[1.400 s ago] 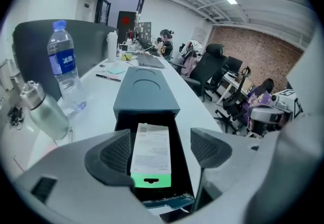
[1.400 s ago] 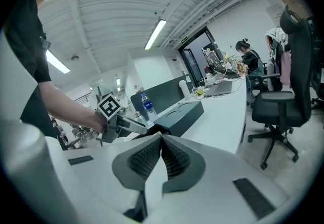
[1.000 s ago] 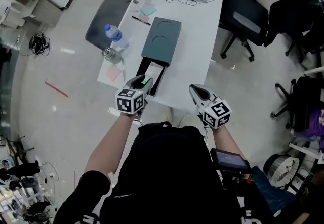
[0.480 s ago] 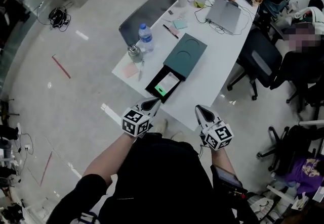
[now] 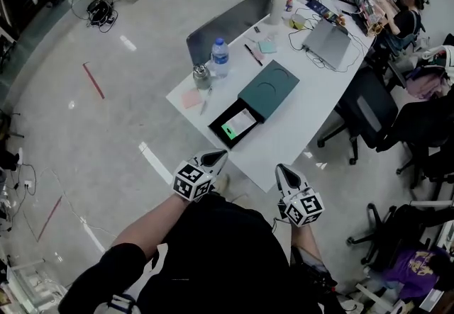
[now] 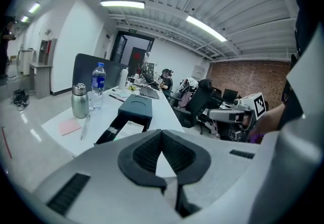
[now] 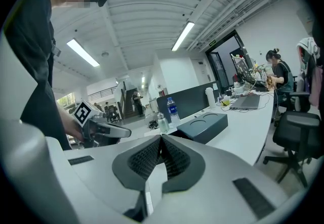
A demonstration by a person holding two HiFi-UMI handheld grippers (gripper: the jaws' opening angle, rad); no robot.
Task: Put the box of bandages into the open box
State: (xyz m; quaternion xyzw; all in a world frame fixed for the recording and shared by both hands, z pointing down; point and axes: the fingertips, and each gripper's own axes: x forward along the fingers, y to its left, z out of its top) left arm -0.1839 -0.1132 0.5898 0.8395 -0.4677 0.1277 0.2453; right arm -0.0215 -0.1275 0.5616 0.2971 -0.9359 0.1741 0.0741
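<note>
Task looks done: bandage box (image 5: 238, 124) lies in open box (image 5: 214, 133) at table's (image 5: 301, 118) near edge; left gripper (image 5: 217, 155) and right gripper (image 5: 281, 169) closed, empty.

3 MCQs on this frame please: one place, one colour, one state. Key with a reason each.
1. Where is the white-and-green bandage box?
A. in the open black box
B. on the floor
C. in a gripper

2. What colour is the flat rectangular lid?
A. red
B. dark teal
C. yellow

3. How are the left gripper jaws?
A. wide open
B. clamped on a bottle
C. shut, empty

Key: A, it lies inside that box on the white table; B, the head view shows it; C, its pads meet with nothing between.
</note>
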